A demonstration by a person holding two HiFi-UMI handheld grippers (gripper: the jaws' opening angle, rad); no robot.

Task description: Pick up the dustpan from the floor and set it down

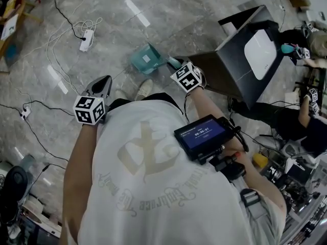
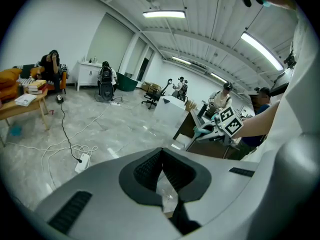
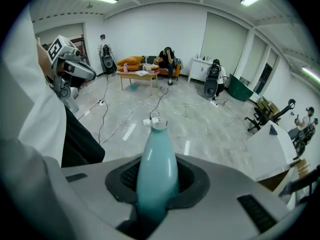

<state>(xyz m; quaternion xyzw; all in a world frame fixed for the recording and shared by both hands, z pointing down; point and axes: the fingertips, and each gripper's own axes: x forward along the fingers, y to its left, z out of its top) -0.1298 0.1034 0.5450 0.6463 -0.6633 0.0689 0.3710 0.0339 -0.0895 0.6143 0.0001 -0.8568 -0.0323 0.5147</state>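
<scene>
While the person stands on the grey marble floor [image 1: 117, 9], the head view looks down on both tools held out ahead of a white shirt [image 1: 148, 182]. The right gripper [image 1: 175, 64] pinches the teal dustpan [image 1: 145, 58] by its handle, and the pan reaches left from the jaws over the floor, just in front of the person's shoes. The left gripper [image 1: 102, 83] sits well apart from it, to the left, and carries nothing. A white power strip [image 1: 86, 40] with looped cables lies further out on the floor, and a dark desk [image 1: 240, 68] with a white panel stands to the right.

From the left gripper view, its two jaws are pressed together at the tips with nothing between them; only floor shows through the slit below. Beyond them the other tool, with its marker cube [image 2: 231, 122], holds the teal dustpan up in front of the dark desk, clear of the floor.

From the right gripper view, the jaws are clamped on the pale teal handle [image 3: 157, 169], which rises out of the dark pads and ends in a narrow tip over the floor cables. The pan itself does not show here. The left tool appears at the upper left, beside the white sleeve.
</scene>
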